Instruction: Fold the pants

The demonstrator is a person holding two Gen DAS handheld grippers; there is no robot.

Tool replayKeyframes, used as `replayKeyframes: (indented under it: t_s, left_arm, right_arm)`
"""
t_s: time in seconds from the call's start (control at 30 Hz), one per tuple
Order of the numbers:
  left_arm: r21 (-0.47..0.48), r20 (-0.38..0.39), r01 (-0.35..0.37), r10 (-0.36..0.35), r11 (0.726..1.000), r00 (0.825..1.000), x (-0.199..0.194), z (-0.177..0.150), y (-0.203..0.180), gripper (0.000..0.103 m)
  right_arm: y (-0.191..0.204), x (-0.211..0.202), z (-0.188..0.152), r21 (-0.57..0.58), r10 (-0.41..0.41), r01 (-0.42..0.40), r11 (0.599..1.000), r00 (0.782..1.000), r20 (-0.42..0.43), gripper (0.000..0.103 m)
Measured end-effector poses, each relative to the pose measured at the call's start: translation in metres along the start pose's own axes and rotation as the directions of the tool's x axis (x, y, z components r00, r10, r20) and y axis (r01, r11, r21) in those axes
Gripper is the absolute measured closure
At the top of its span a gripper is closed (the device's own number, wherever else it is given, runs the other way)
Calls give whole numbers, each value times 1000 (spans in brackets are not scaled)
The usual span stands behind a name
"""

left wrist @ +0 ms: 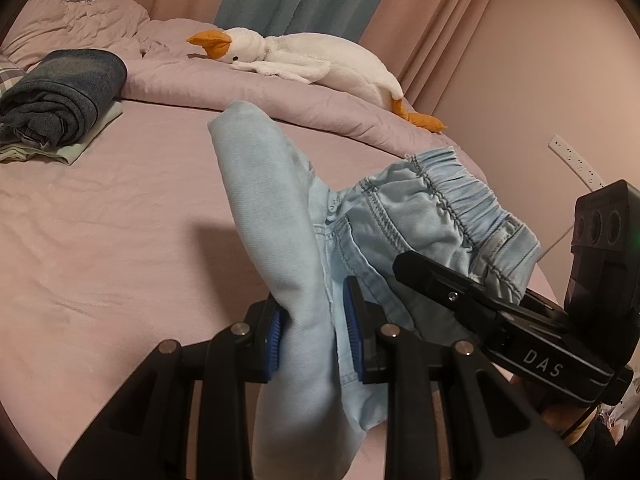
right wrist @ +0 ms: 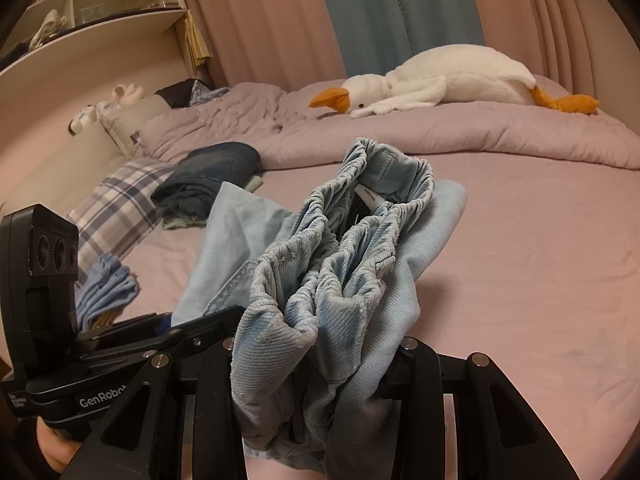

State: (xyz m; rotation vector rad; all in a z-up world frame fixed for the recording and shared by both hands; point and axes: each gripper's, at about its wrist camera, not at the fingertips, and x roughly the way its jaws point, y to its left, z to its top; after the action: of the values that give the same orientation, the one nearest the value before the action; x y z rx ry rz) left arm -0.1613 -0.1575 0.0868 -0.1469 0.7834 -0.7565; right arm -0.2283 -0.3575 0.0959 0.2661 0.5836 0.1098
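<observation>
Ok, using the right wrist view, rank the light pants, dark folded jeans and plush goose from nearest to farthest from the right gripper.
1. Light pants: clamped in the right gripper.
2. Dark folded jeans: mid-bed, left.
3. Plush goose: far side, on the duvet, upper right.

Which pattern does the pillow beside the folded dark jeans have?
The pillow has a plaid check, grey-blue on white; the right wrist view shows it best.

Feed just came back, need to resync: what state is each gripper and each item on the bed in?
Left gripper: shut on light blue pants, lifted, bunched.
Right gripper: shut on the gathered waistband.
Dark jeans: folded, stacked.
Plush goose: lying flat on duvet.
</observation>
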Motion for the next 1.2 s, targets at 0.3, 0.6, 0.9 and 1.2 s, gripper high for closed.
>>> replayKeyframes:
  t_s: [0.3,0.6,0.9,1.2]
  left_arm:
    - [-13,-12,-18,17,1000,1000,14,8,16,78]
    - [-11,-26,-32,32,999,999,29,18,31,78]
    - [-6,-36,-43,42,999,998,43,24,40,78]
    - [-4,-58,-53,53,999,997,55,25,47,76]
  right_arm:
    - [0,17,5,1,10,-10,1000,1000,-16,64]
    - [-2,36,8,1,13,-13,1000,999,-32,64]
    - [-6,49,13,13,13,-13,1000,999,-40,64]
    - [-10,58,12,35,14,-12,999,998,-58,64]
